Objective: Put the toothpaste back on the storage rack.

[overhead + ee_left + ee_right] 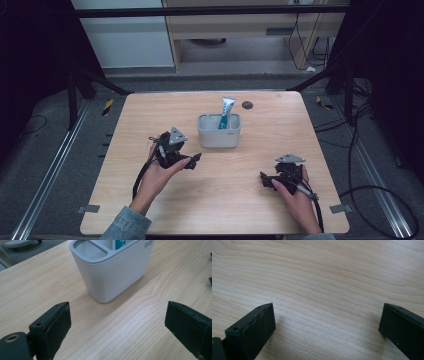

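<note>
Holder (219, 131) with upright tube (226, 113) sits just ahead of my gaping left tongs (196, 159); right tongs (263, 179), also agape, farther off.

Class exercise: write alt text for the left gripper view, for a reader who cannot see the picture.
A white two-compartment holder stands on a pale wooden table, just ahead of the left gripper, whose two black jaws are spread wide apart with nothing between them. A teal and white tube sits in the holder's farther compartment; the nearer one looks empty.
</note>
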Action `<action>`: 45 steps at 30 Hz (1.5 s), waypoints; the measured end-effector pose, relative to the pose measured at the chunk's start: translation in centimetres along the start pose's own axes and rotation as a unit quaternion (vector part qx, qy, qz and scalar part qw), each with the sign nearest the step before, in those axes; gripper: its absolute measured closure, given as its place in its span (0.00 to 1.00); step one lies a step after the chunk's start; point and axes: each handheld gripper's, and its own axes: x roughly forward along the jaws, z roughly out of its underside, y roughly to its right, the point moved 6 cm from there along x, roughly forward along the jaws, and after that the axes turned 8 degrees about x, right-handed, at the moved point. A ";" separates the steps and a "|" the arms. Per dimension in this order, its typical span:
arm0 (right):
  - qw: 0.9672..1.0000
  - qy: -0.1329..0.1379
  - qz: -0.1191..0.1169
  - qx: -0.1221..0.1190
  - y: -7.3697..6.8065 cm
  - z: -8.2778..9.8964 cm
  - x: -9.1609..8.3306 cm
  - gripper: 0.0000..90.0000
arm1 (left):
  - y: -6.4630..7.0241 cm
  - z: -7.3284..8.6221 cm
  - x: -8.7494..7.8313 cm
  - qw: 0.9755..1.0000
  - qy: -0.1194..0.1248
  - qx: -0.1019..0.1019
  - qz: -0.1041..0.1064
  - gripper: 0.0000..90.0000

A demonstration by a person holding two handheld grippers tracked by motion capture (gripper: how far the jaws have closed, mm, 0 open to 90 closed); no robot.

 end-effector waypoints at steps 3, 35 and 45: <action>1.000 0.000 0.000 0.000 0.0 0.0 0.0 0.01 | -1.0 0.9 0.0 1.000 -0.002 -0.011 -0.012 0.07; 1.000 0.000 0.000 0.001 0.0 0.0 0.0 0.01 | -8.9 11.8 -0.4 0.988 -0.093 -0.108 -0.057 0.07; 1.000 0.000 0.000 0.001 0.0 0.0 0.0 0.01 | -10.3 13.7 -0.2 0.984 -0.102 -0.130 -0.071 0.07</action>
